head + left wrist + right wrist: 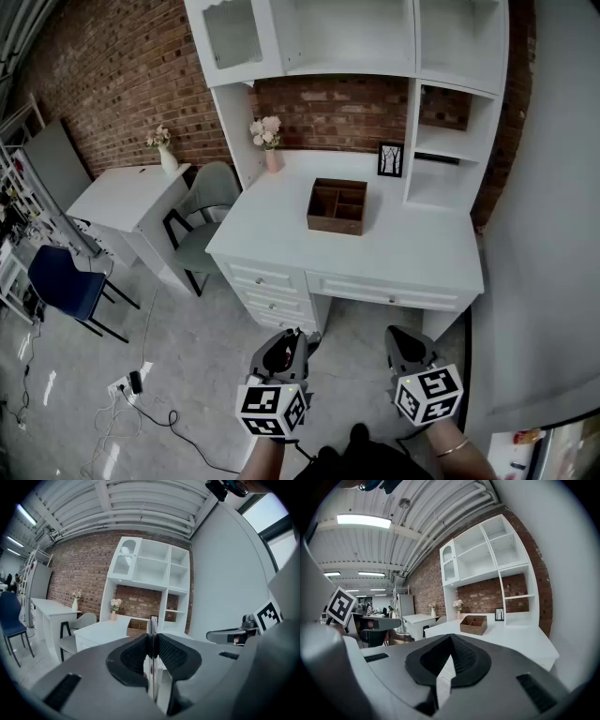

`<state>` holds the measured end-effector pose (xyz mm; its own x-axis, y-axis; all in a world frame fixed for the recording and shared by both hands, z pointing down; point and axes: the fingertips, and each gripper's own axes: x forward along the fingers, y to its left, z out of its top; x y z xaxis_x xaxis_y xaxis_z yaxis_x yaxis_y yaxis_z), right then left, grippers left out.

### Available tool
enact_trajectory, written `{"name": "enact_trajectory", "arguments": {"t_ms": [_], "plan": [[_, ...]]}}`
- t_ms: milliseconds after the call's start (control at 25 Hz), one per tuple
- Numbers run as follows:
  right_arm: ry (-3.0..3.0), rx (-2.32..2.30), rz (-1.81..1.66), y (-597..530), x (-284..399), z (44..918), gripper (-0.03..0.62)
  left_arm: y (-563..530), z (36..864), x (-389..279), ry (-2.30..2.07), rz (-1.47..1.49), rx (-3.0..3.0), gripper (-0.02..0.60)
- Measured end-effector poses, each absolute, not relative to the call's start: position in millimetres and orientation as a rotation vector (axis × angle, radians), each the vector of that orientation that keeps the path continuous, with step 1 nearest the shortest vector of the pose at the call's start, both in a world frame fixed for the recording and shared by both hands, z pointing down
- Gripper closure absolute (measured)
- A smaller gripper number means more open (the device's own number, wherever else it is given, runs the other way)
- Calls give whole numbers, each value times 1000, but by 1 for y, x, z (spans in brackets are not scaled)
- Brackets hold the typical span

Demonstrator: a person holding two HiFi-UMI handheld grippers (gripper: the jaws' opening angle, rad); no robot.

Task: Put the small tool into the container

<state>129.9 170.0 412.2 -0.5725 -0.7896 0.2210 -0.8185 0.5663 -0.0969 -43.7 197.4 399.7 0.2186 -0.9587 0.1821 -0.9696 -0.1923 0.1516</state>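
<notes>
L gripper (151,638) pinching thin small tool (151,673), R gripper (450,641) pressed together, container (337,207) on desk (417,251) well ahead

grippers (286,345) (405,342) 2; small tool (151,626) 1; container (333,225) 1; desks (412,246) (122,197) 2; chairs (211,192) (61,281) 2; vases (272,160) (168,160) 2

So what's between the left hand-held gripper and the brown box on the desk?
In the head view, only grey floor, the desk's drawers and bare white desktop lie between the left hand-held gripper, shut on the small tool, and the brown box.
</notes>
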Motion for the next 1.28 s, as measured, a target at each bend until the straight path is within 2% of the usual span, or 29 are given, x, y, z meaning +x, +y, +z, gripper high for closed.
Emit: {"name": "enact_trajectory", "arguments": {"t_ms": [880,1280], "plan": [[-2686,1339,285,129,148,411,591,160,387,-24,-1913,86,2255,505],[-2669,1371,306,75,141,414,591,100,389,-34,-1895,94,2277,505]]}}
